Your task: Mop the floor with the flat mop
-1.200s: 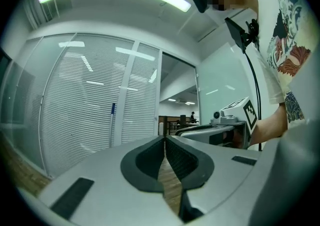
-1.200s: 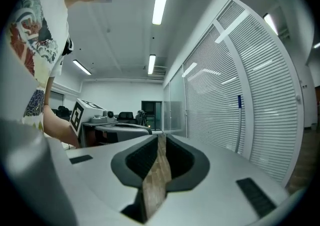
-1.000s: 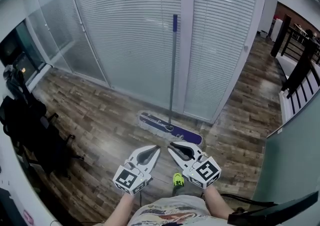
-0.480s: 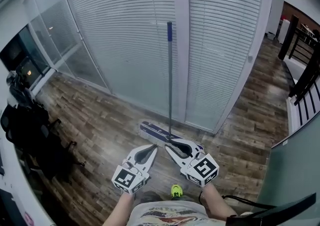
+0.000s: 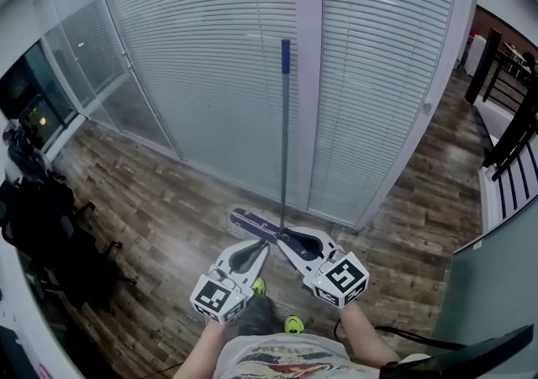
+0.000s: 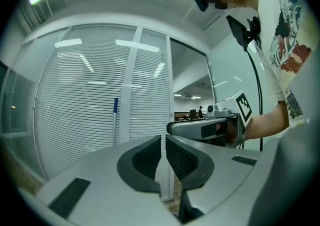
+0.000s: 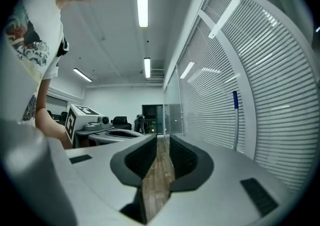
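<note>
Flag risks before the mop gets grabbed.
1. The mop handle stands unheld against the blinds partition; a nudge could topple it.
2. The left gripper and right gripper are both shut and empty close to the handle, so unless opened first they would likely push it rather than grip it.
3. The mop head lies on the floor just ahead of the person's green shoe; a step onto it could kick the handle out.

The left gripper (image 5: 262, 246) and the right gripper (image 5: 287, 244) are held level, side by side near the body, their tips angled toward each other and close together. Both pairs of jaws are drawn together with nothing gripped. Bare forearms (image 5: 367, 342) are extended behind them
</note>
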Demonstrator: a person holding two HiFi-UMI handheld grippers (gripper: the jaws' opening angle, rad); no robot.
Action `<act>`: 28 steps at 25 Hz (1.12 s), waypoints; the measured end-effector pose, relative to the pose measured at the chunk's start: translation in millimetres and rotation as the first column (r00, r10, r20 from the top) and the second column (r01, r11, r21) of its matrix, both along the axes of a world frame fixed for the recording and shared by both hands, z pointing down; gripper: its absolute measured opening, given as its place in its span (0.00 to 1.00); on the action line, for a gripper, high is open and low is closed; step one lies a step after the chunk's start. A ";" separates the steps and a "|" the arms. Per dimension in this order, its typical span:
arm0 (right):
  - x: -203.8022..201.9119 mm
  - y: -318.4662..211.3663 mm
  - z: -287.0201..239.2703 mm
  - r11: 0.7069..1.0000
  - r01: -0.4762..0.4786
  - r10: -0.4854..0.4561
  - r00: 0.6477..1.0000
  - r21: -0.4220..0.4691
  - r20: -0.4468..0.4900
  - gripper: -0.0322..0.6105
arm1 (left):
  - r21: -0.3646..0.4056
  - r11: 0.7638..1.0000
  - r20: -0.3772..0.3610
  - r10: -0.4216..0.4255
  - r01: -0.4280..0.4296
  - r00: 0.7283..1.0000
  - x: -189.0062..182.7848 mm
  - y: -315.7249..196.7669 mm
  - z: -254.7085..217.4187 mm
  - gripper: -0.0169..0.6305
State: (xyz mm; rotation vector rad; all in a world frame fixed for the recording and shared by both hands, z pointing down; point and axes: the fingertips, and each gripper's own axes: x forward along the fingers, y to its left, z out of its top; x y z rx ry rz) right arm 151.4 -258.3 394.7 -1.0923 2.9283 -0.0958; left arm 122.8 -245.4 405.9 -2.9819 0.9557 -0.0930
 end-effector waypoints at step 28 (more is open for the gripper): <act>-43.6 -379.2 -8.8 0.923 -0.384 0.384 0.917 0.022 -0.107 0.32 | 0.025 0.961 0.048 0.275 -0.276 0.960 -48.7 -380.0 14.5 0.28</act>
